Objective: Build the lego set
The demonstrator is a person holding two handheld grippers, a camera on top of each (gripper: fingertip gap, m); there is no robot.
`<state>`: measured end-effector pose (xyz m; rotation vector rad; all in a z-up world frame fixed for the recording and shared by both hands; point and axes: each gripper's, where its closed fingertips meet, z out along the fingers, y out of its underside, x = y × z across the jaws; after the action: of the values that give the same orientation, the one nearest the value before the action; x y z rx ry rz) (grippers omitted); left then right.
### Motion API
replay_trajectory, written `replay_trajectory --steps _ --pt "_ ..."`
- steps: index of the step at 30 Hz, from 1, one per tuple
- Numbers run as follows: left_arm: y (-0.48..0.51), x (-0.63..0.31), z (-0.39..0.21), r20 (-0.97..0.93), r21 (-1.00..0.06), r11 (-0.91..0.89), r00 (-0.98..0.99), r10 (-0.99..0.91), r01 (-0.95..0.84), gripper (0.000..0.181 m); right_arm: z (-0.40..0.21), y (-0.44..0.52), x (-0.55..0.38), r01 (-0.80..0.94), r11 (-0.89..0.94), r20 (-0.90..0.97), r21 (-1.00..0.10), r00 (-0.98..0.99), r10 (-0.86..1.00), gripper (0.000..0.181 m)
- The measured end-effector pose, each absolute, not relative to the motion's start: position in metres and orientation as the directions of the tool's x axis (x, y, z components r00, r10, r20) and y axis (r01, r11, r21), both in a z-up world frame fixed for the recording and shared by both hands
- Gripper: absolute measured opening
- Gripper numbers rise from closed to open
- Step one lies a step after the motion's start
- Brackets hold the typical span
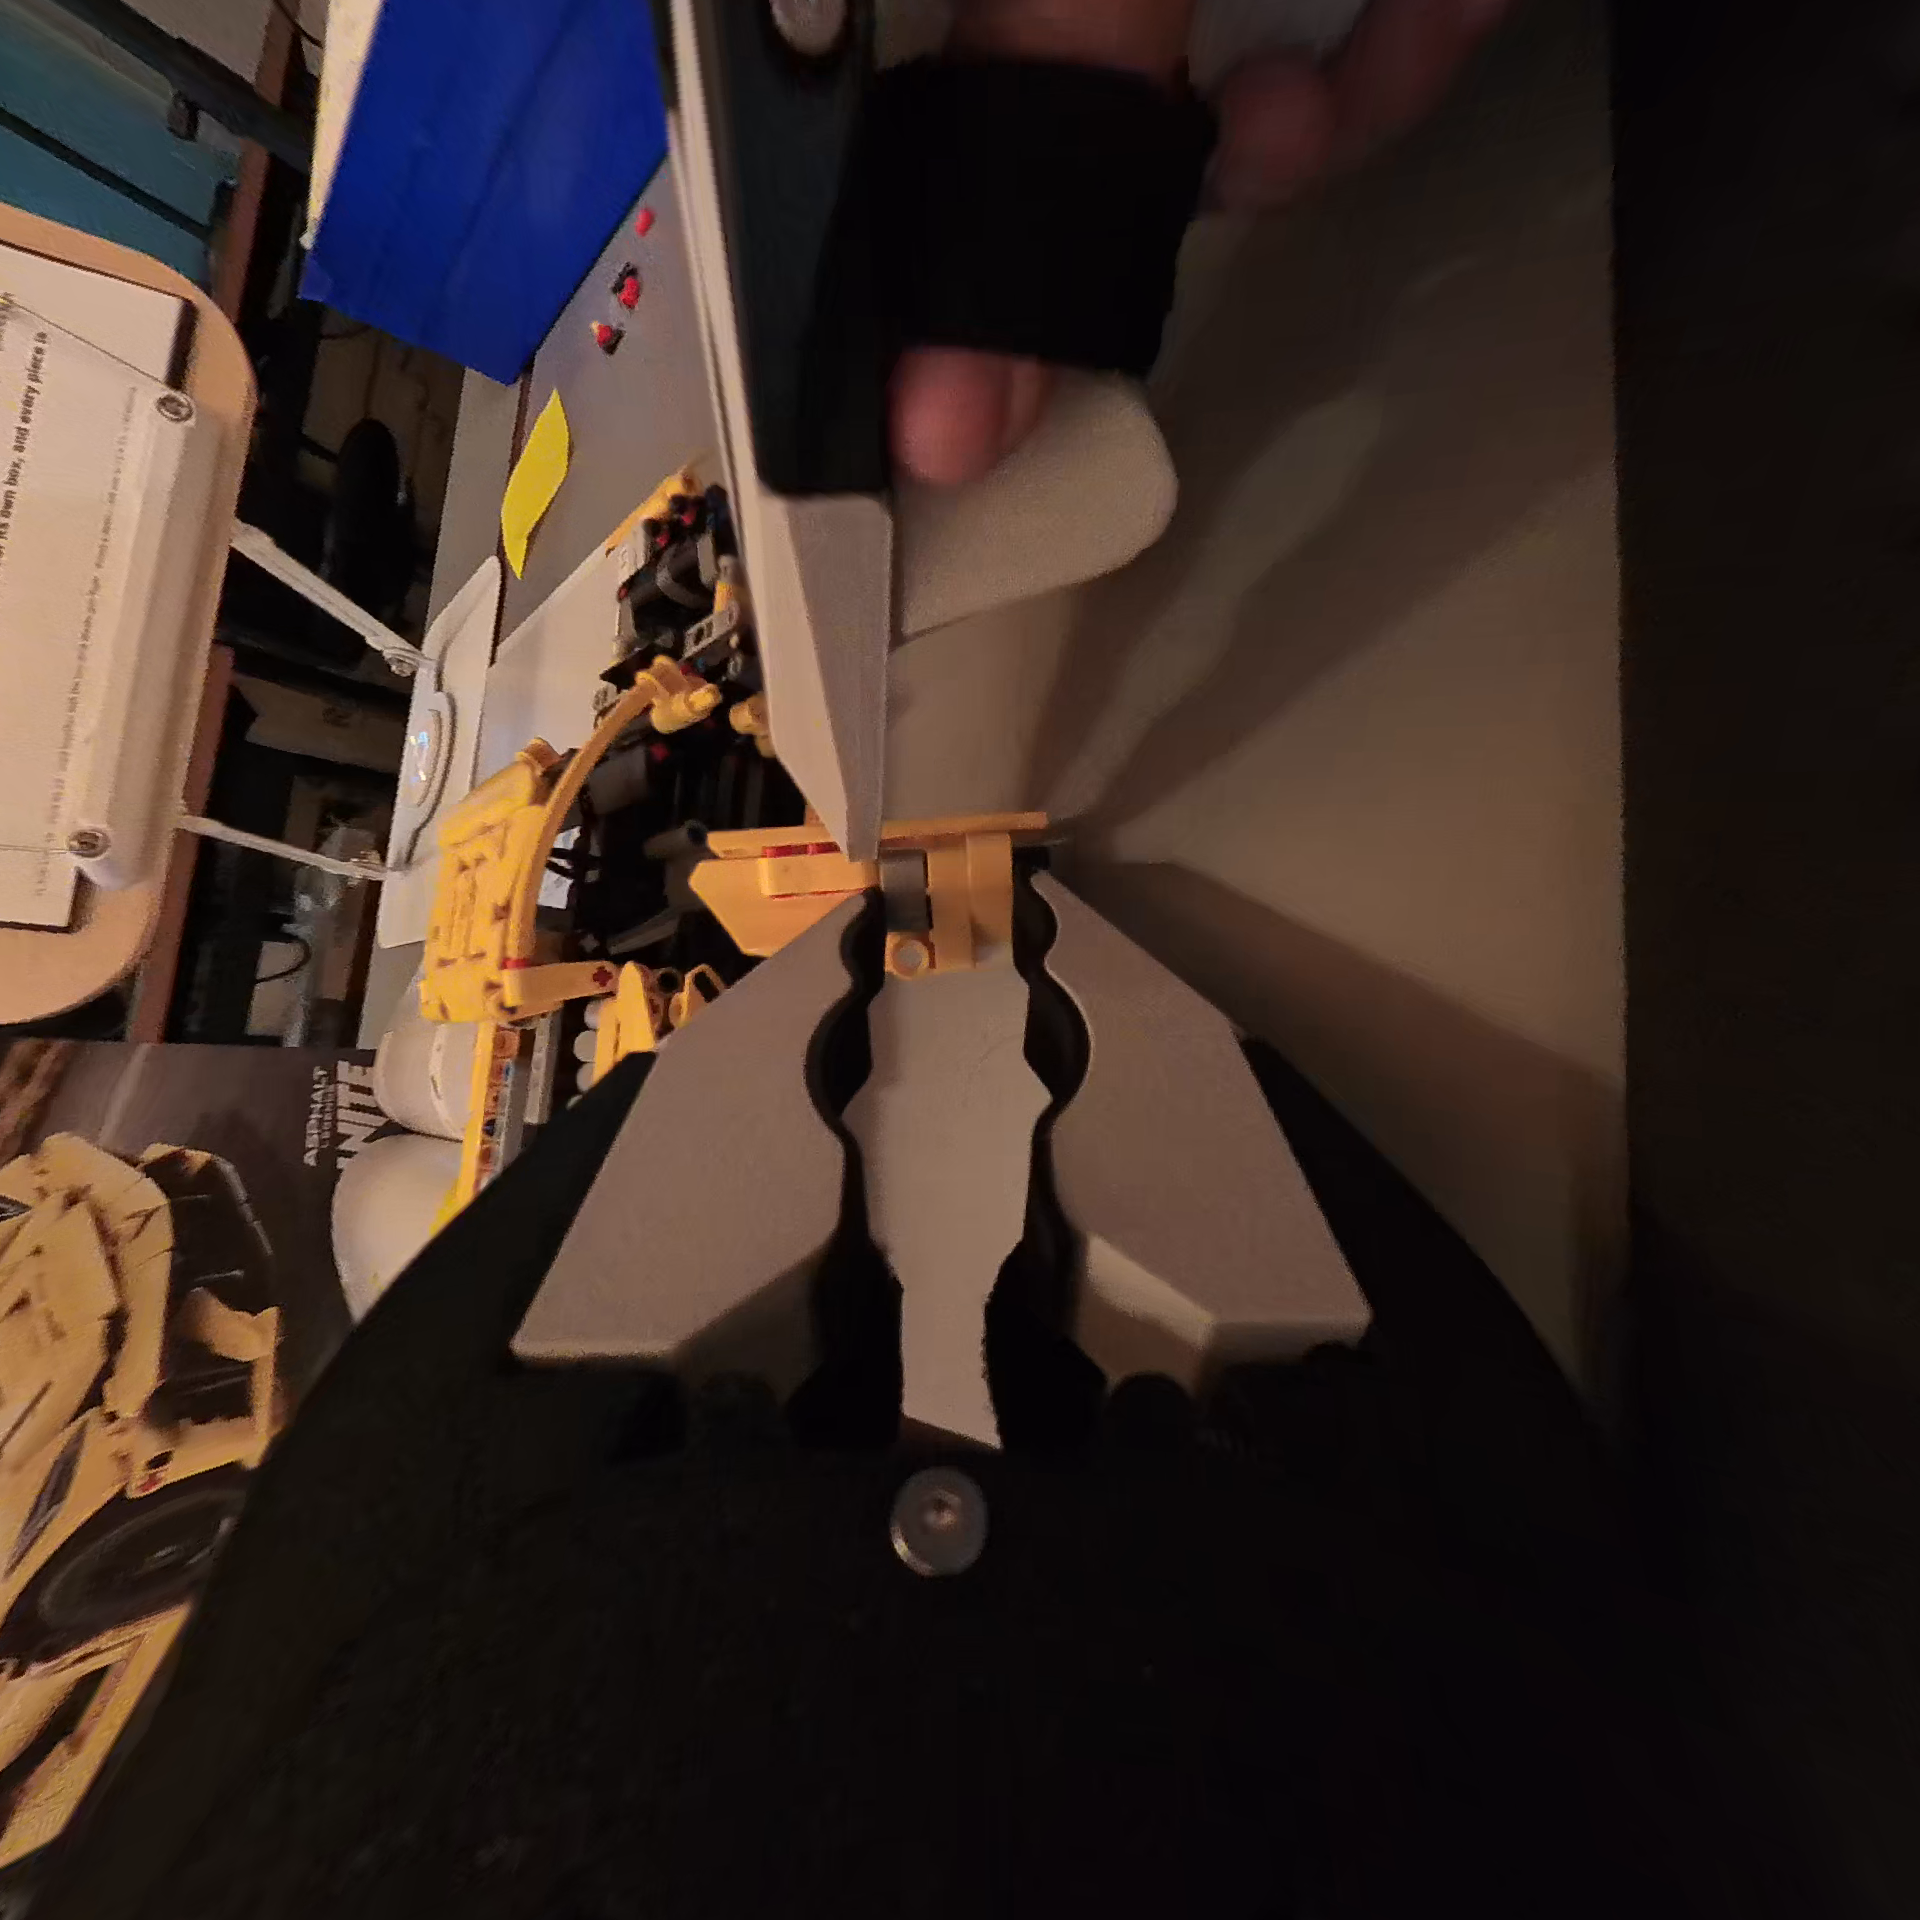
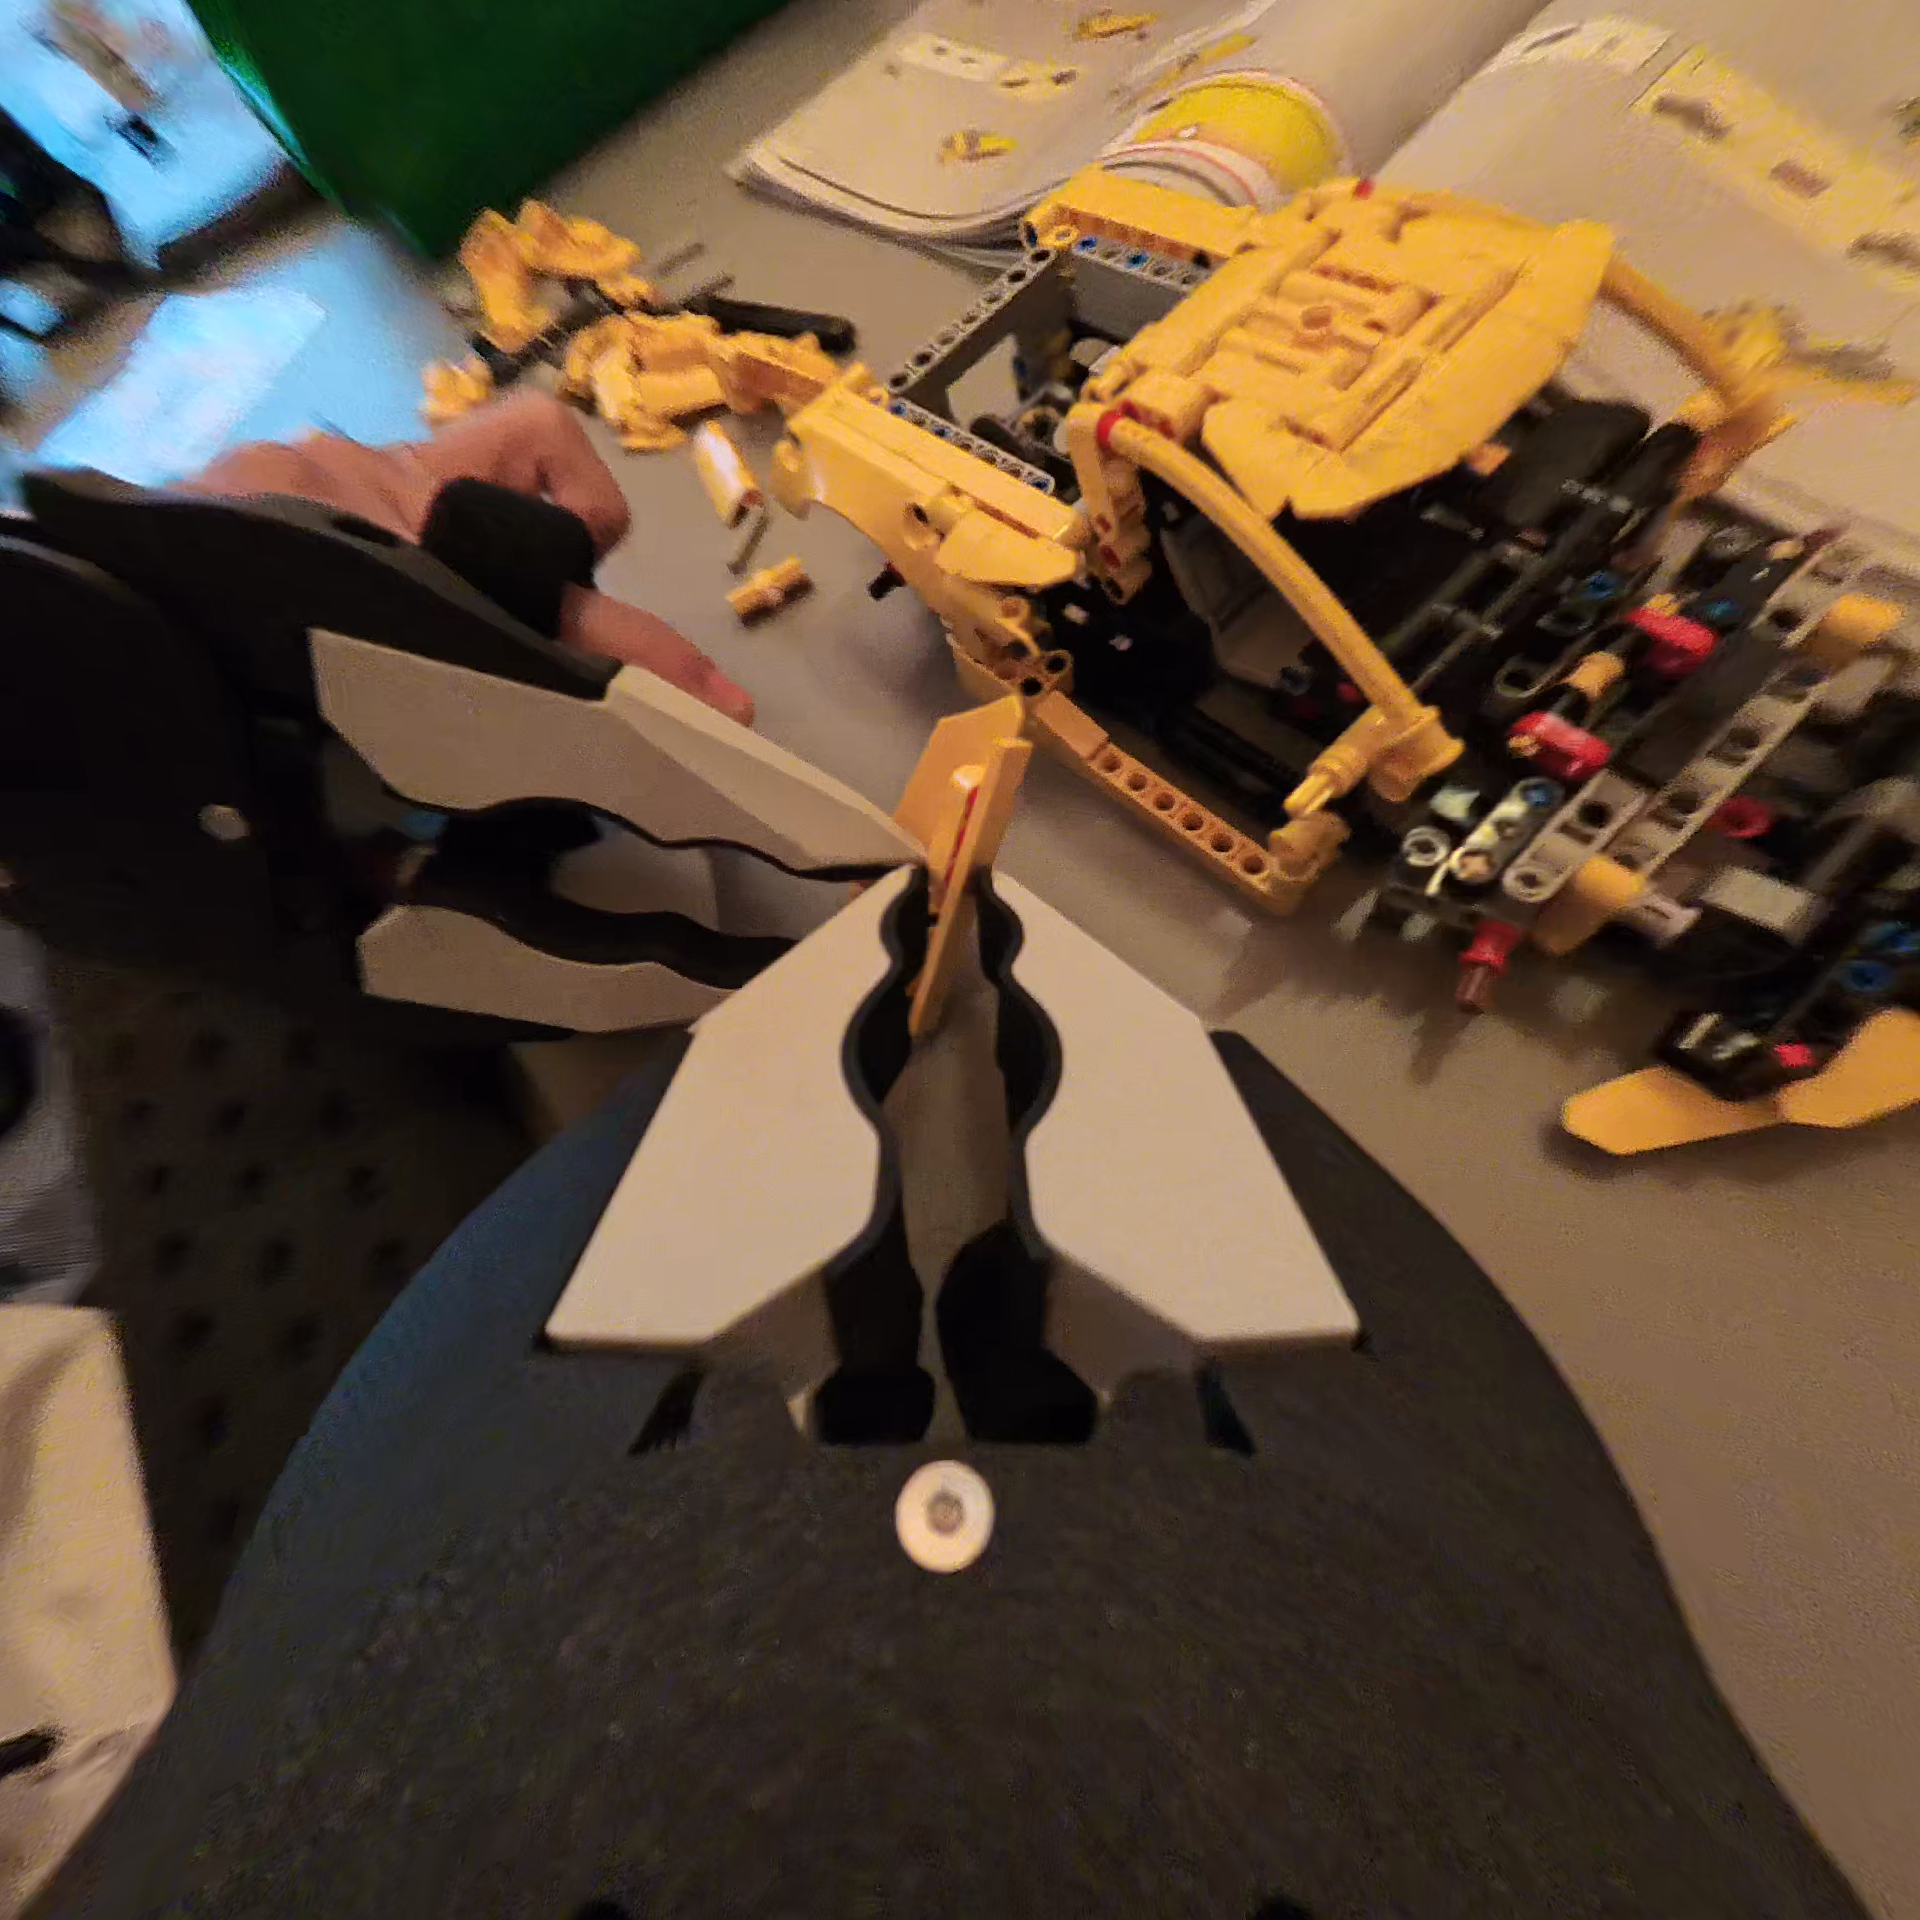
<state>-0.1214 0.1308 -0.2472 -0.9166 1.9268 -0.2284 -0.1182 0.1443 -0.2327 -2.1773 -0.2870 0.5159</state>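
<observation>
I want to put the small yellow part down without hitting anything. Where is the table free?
The table is bare on the near right, below the yellow fin piece. A second bare strip lies between the loose yellow pieces and the car model. It is crowded behind, around the instruction booklet.

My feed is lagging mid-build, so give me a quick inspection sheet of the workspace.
Surface: grey table.
Job's things: small yellow subassembly held off the table; part-built yellow car; open instruction booklet.
Clutter: loose yellow pieces; yellow roll.
Grippers: left tongs and right tongs both shut on the subassembly.
Cables: nothing seen.
Surroundings: green box, blue box.
</observation>
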Motion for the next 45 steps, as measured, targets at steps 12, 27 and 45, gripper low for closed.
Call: replay_trajectory --steps 12,27,45 --pt "0.123 -0.123 -0.231 -0.64 -0.613 0.672 -0.238 -0.731 -0.416 0.024 -0.209 0.134 -0.123 -0.22 -0.623 -0.586 -0.75 0.658 0.473 0.012" --pt "0.124 -0.131 -0.199 -0.583 -0.736 0.611 -0.186 -0.791 -0.293 0.024 -0.179 0.126 -0.102 -0.355 -0.586 -0.677 -0.728 0.508 0.533 0.003" --pt "0.111 -0.162 -0.252 -0.159 -0.717 0.399 -0.422 -0.892 -0.572 0.035 -0.262 0.123 -0.092 0.405 -0.568 -0.043 -0.716 0.787 0.616 0.006"
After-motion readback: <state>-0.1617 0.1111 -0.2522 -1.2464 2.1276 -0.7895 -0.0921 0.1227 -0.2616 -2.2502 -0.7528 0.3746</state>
